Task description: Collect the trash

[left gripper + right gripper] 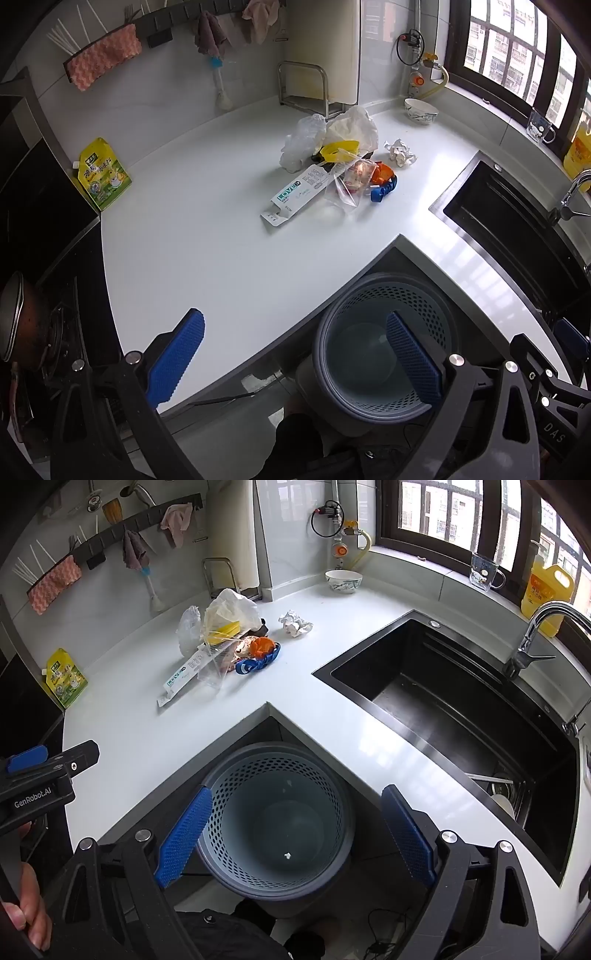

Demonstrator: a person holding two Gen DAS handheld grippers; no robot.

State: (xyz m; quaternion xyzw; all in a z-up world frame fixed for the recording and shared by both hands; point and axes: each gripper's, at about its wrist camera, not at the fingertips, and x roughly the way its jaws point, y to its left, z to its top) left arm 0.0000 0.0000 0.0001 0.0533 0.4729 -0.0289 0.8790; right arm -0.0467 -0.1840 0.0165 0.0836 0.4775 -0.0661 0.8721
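A heap of trash lies on the white counter (207, 258): crumpled plastic bags (332, 136), a long white carton (295, 192), a clear zip bag (351, 181), an orange scrap (386, 172), a blue ribbon (384, 190) and a paper ball (399, 151). The same heap (225, 638) and paper ball (294, 623) show in the right wrist view. A blue-grey perforated bin (277, 812) stands on the floor at the counter's inner corner, nearly empty. My left gripper (294, 315) hangs open over the counter edge and the bin (373, 350). Directly above the bin, my right gripper (296, 791) is open and holds nothing.
A black sink (461, 709) with a chrome faucet (532, 635) lies right of the heap. A bowl (343, 580), a glass mug (484, 571) and a yellow bottle (546, 590) stand near the window. A yellow pouch (103, 175) leans at the left by the stove (33, 325).
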